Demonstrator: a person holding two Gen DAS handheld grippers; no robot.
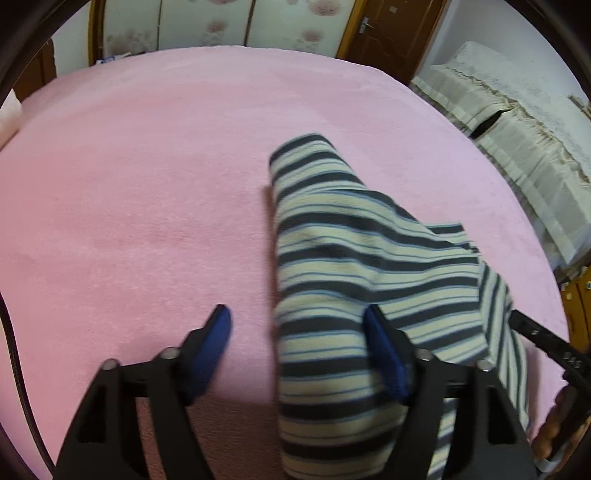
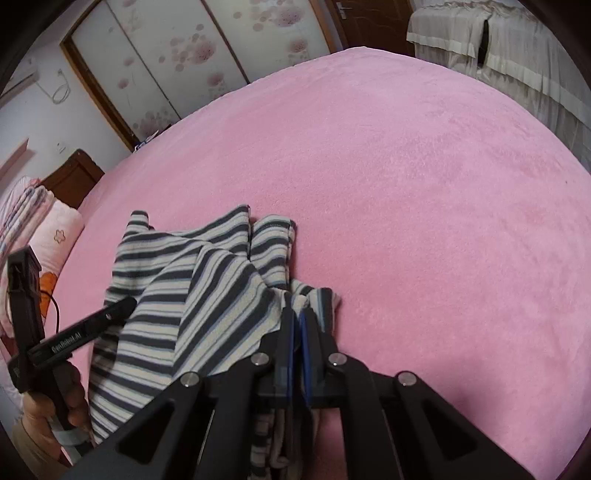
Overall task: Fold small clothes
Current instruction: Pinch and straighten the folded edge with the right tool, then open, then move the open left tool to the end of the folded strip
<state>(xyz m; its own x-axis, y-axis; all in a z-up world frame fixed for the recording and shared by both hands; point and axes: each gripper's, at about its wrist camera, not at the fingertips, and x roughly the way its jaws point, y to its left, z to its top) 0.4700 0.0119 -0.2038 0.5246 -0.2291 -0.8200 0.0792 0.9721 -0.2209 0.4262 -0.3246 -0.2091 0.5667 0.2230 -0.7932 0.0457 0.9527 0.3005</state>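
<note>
Black linkage arms of the left claw point(image 1: 297, 328) fill the near edge of the left wrist view, and its two blue pads point(image 1: 218, 332) are seen standing wide apart. One pad rests over bare bedcover; the other lies against the striped garment point(image 1: 351, 258), whose near edge falls between the pads without being pressed by both. The garment, banded in dark grey, cream and pale blue, is spread on the pink bedcover point(image 1: 147, 184), rumpled, with a rounded fold rising at its far end.

From the right wrist view, the right claw point(image 2: 297, 317) is shown closed, its blue pads brought together on a bunched edge of the striped garment point(image 2: 184, 295), which is pinched and drawn up at that point. To the left of the garment, the left claw point(image 2: 110, 314) is seen held in a hand point(image 2: 48, 398), one black finger lying over the cloth. A cable is seen trailing from that device.

Beyond the bedcover point(image 2: 443, 184), wardrobe doors with a pink floral print point(image 2: 192, 51), a brown door point(image 1: 388, 29) and cream-draped furniture point(image 1: 517, 129) are visible. Folded pink bedding point(image 2: 33, 221) lies left of the garment.
</note>
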